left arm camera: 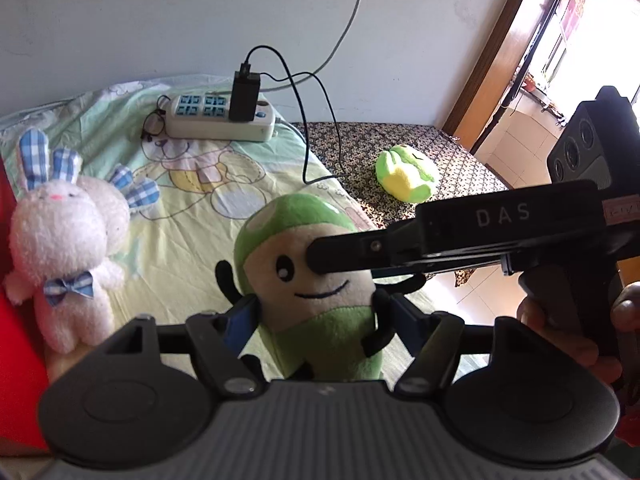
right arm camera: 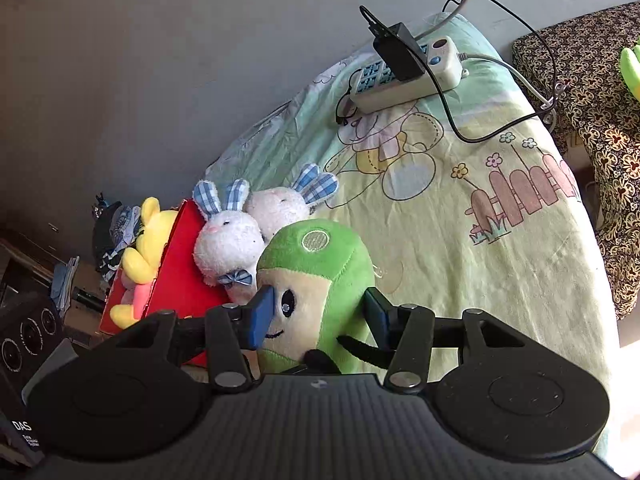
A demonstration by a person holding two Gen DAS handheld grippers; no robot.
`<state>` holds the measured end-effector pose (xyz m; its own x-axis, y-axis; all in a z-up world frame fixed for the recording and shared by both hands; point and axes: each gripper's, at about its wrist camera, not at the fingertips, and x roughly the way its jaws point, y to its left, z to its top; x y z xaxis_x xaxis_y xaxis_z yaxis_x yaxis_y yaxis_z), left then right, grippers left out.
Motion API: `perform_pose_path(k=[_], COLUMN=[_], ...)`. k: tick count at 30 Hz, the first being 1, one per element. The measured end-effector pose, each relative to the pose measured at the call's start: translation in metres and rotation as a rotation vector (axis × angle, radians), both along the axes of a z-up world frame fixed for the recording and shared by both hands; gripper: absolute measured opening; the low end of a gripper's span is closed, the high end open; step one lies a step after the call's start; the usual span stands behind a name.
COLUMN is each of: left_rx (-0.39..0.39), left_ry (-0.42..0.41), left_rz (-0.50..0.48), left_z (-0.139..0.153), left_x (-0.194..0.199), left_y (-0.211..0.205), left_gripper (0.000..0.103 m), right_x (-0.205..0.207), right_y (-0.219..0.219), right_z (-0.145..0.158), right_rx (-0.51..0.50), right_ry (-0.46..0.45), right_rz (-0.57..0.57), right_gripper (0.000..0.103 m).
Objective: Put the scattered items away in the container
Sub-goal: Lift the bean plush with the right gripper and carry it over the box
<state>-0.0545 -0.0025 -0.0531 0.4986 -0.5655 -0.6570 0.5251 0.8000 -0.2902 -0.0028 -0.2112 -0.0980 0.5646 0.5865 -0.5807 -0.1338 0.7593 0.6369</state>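
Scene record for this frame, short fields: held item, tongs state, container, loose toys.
held: green mushroom plush, gripped by both tongs
left tongs: shut on its body
right tongs: shut on its head
container: red box, yellow plush inside
beside box: two white bunny plushes
loose: green frog plush on the patterned cover

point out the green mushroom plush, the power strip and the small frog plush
green mushroom plush (right arm camera: 320,256), right wrist view, on its green cap
power strip (left arm camera: 212,120), left wrist view, on its white casing
small frog plush (left arm camera: 404,178), left wrist view, on its yellow belly
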Motion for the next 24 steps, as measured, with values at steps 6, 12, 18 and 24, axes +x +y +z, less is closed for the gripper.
perform_pose_path(k=[6,12,18,24], left_rx=[-0.041,-0.085,-0.08,-0.026], left_ry=[-0.091,-0.211,-0.31,-0.34], left_rz=[0.06,0.114,0.145,0.168], left_z=[0.037,0.083,0.118,0.129], left_x=[-0.016,-0.022,-0.02,-0.007], left_y=[0.034,0.084,0.149,0.22], left_gripper=[0.069,0.069,0.069,0.069], right_x=[-0.006,0.005,0.021,0.042], right_y=[0.028,0.071,0.139,0.214], right_z=[0.037,0.078,0.108,0.111], right_rx=[0.021,0.072,0.067,0.061], right_ry=[-0.126,-0.224,-0.306,-0.316], right_rz=[0.032,0.075,0.118,0.154], right_gripper=[0.052,0.052,0.052,0.052])
